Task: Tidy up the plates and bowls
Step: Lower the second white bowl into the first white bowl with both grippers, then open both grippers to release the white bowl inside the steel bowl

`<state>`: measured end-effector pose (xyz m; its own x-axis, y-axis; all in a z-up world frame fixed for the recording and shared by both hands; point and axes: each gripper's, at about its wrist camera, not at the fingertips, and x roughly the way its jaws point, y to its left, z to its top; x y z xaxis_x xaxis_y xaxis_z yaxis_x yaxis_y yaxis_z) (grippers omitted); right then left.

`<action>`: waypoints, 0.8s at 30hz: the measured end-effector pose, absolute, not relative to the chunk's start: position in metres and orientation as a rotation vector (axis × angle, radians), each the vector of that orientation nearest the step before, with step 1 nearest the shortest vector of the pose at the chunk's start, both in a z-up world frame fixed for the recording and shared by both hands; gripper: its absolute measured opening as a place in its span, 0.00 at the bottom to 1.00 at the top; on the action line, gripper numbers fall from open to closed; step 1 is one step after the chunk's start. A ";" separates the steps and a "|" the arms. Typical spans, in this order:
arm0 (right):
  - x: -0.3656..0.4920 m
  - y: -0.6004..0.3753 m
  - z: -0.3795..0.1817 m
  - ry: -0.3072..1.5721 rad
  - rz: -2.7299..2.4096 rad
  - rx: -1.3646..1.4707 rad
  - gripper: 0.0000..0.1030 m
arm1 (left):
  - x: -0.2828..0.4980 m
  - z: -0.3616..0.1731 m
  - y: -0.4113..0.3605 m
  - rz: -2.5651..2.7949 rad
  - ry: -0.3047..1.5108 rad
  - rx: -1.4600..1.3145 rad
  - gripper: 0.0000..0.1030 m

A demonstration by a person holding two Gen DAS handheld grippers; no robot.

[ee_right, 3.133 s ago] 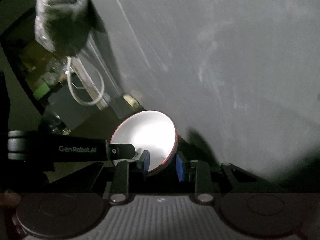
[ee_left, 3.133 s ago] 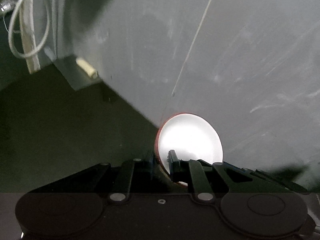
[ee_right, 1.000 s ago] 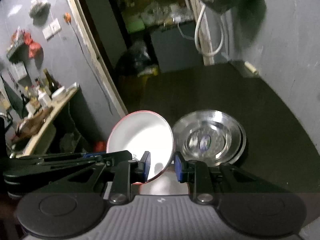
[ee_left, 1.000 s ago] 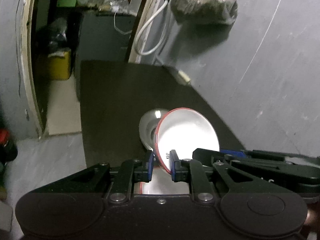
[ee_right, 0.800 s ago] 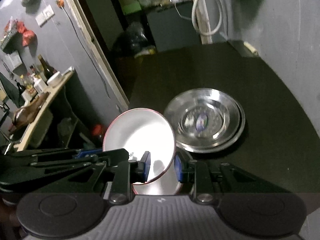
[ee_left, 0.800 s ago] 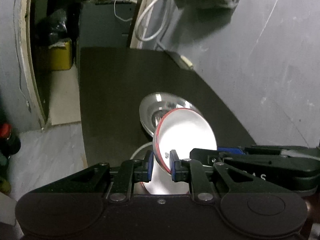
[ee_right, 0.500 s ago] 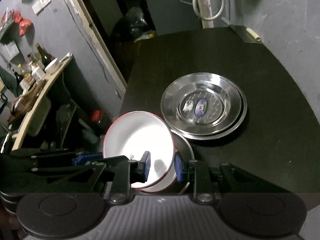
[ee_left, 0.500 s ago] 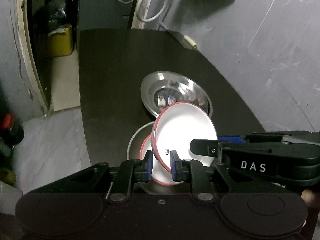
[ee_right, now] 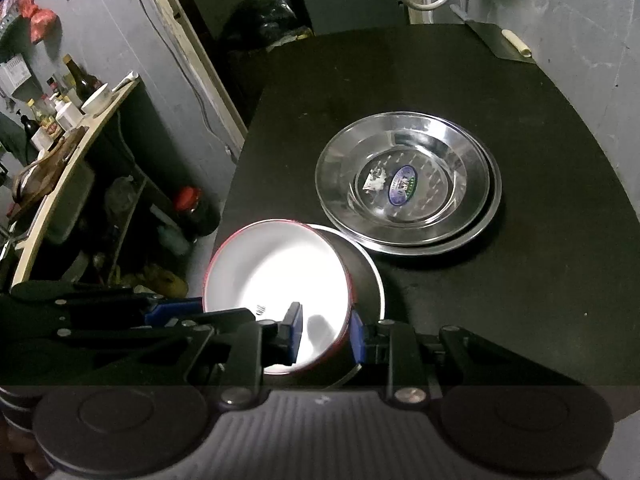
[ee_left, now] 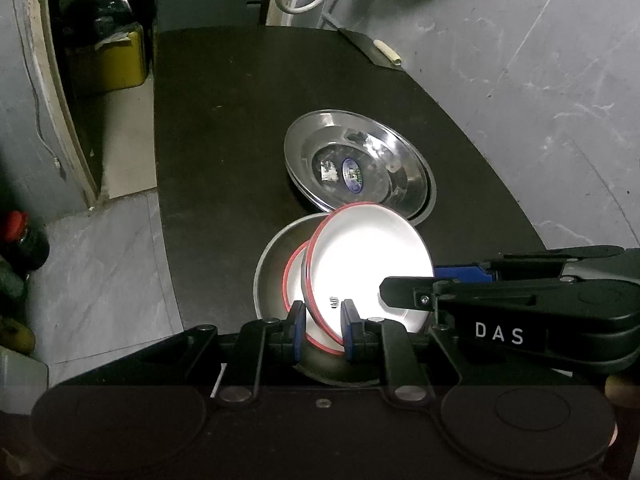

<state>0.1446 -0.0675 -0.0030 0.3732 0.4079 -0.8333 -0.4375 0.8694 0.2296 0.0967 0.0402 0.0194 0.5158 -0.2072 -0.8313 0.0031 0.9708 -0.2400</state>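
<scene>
1. Both grippers clamp one white, red-rimmed enamel bowl (ee_left: 368, 268) by opposite sides of its rim: the left gripper (ee_left: 322, 330) pinches the near edge, and the right gripper (ee_right: 326, 338) bites the other side.
2. The held bowl hangs tilted over a second red-rimmed white bowl (ee_left: 296, 280) that sits inside a grey metal bowl (ee_left: 268, 276); nesting looks nearly done, only seating and letting go remain.
3. Just beyond, two shiny steel plates (ee_right: 404, 184) already lie stacked.
4. All this rests on a dark, matte black table (ee_right: 540, 280) against a grey plastered wall (ee_left: 540, 80).
5. To the left is a doorway and a cluttered wooden shelf with bottles (ee_right: 52, 120).
</scene>
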 end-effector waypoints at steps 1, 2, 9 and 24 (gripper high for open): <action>0.145 -0.067 -0.003 1.063 0.541 -0.035 0.28 | 0.099 0.019 0.039 -0.126 1.026 -0.218 0.19; 0.146 -0.066 -0.004 1.067 0.540 -0.039 0.28 | 0.100 0.018 0.039 -0.126 1.031 -0.217 0.19; 0.150 -0.062 -0.007 1.091 0.540 -0.065 0.28 | 0.104 0.012 0.038 -0.116 1.065 -0.216 0.19; 0.153 -0.060 -0.009 1.101 0.535 -0.071 0.29 | 0.106 0.008 0.045 -0.120 1.081 -0.230 0.21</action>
